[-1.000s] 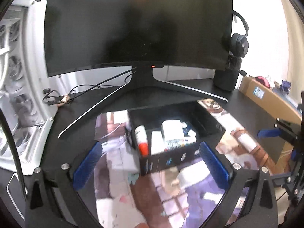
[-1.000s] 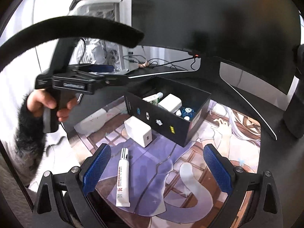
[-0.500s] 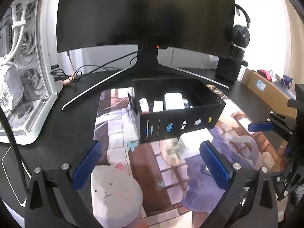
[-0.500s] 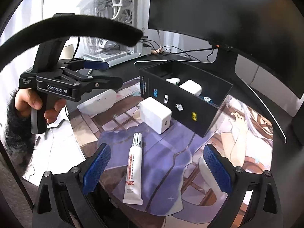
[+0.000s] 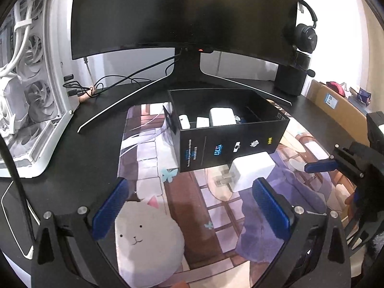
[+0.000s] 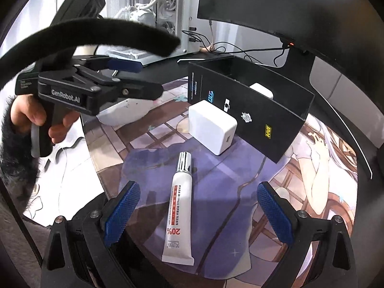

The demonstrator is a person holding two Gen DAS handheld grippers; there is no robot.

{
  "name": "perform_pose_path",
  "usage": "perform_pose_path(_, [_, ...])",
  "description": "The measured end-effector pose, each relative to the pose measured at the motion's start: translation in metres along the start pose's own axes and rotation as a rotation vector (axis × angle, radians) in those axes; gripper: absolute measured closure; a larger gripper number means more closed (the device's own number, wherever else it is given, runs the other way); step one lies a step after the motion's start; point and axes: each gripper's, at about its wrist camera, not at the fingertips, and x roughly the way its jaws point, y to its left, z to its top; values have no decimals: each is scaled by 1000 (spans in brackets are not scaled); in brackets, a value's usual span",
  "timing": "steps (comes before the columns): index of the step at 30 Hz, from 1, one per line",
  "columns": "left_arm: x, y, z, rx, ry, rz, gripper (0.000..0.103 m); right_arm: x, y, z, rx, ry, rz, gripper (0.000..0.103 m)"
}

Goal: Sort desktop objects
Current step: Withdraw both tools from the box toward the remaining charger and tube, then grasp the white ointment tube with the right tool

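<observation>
A curved black monitor [image 5: 184, 14] fills the far side of the desk, with a white computer case [image 5: 28, 72] to its left and a headset [image 5: 306, 36] hung at its far right. In front of the monitor stand lies a printed desk mat [image 5: 153, 158], and on it sits an open black box [image 5: 230, 144] holding several white items, among them a white block [image 5: 222, 116]. Just beside the box's near wall, on the mat, rests a white charger [image 6: 212, 126], its prongs pointing left in the left wrist view. Nearer than the charger lies a white cream tube [image 6: 180, 206] with its silver cap pointing far toward the charger, apart from it. The left gripper [image 5: 192, 206] hovers over the mat with its blue pads spread wide and nothing between them. The right gripper [image 6: 199, 213] is likewise spread wide, holding nothing, the tube lying on the mat between its fingers.
</observation>
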Motion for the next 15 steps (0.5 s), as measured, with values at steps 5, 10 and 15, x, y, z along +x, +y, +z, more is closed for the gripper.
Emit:
perform_pose_path(5, [4,4,-2,0,14,8,0,6,-4,-1,13,12,-2,4])
perform_pose_path(10, [4,6,-3,-2,19,0,0,14,-10,-4,30,31,-6,4])
perform_pose_path(15, [6,5,-4,10,27,0,0,18,-11,-4,42,34,13,4])
